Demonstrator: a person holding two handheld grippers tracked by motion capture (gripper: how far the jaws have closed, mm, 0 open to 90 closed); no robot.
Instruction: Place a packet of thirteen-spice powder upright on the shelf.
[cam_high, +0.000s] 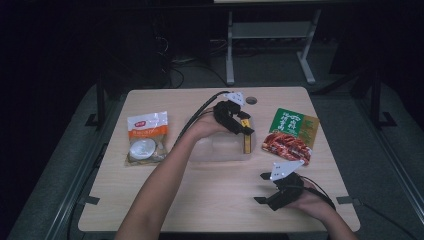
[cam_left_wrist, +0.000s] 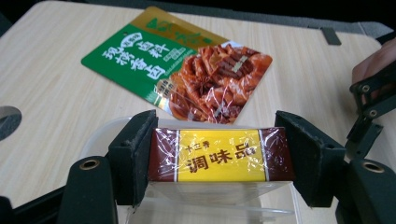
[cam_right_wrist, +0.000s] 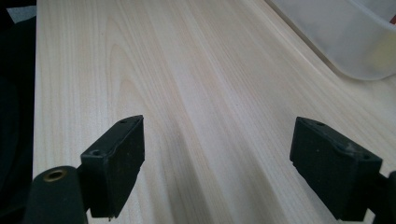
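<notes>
Left gripper (cam_left_wrist: 219, 163) clamps yellow seasoning box (cam_left_wrist: 219, 161) endwise over clear tub (cam_high: 220, 149), frame centre, likely for lowering in; right gripper (cam_right_wrist: 217, 168) released, parked lower right

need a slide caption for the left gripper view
Left gripper clamps a yellow-and-brown seasoning box above a clear plastic container, with a green sauce packet lying on the table beyond.

Lab or recording room, dim. Bare light wooden table (cam_high: 210, 200) stands on grey carpet, black rails along both sides. Far behind it: white metal desk frame (cam_high: 270, 40) and loose cables (cam_high: 175, 65) on the floor. Food packs staged on the table, handheld grippers trailing cables — data-collection setup, not a kitchen.
</notes>
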